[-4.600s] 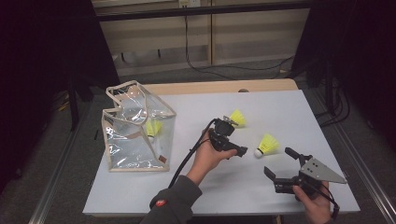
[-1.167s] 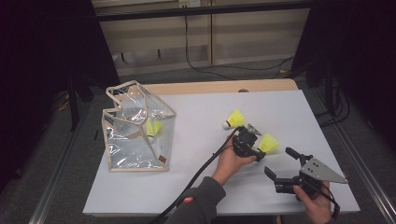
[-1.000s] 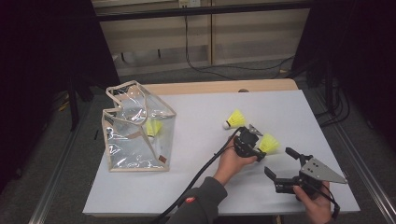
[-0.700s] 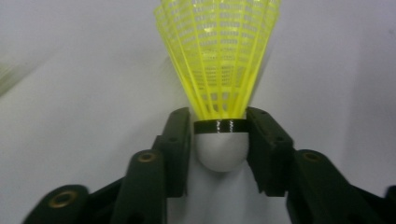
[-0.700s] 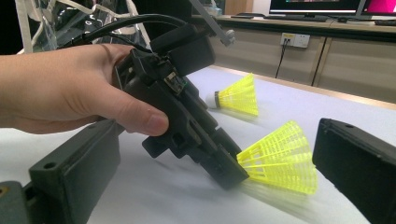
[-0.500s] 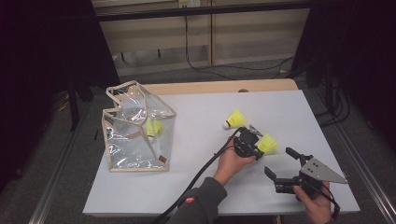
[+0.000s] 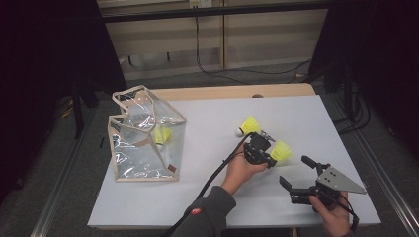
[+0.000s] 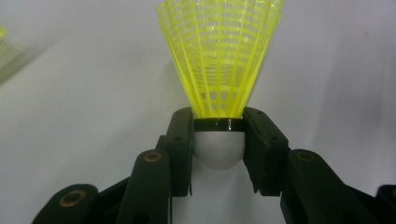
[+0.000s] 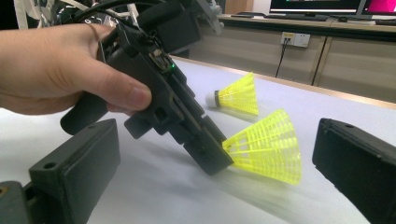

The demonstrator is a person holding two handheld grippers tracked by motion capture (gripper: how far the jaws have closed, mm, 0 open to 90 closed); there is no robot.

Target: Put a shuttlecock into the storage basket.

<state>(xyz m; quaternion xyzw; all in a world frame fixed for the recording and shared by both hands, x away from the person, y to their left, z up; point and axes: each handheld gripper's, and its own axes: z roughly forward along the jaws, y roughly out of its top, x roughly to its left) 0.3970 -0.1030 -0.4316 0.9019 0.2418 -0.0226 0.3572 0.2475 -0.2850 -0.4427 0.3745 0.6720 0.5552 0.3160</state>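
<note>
A yellow shuttlecock point(image 7: 281, 150) with a white cork lies on the white table point(image 7: 207, 197), right of centre. My left gripper point(image 7: 271, 157) is shut on its cork end; in the left gripper view both black jaws press the cork point(image 8: 218, 151) and the yellow skirt point(image 8: 219, 70) fans away from me. My right gripper point(image 7: 295, 170) rests near the front right corner, open and holding nothing. Its view looks between its own wide jaws at the left gripper point(image 9: 177, 107) and the held shuttlecock point(image 9: 271, 147). A second shuttlecock point(image 7: 249, 125) lies just beyond.
A clear plastic bag point(image 7: 143, 138) with beige trim stands open at the table's left, with a yellow shuttlecock point(image 7: 162, 136) inside. The left gripper's cable point(image 7: 217, 173) trails over the table towards the front edge. The second shuttlecock point(image 9: 236, 95) lies behind the held one.
Since the oldest frame my left hand has moved right, from beside the far shuttlecock to the nearer one. Over the last second neither hand has visibly shifted.
</note>
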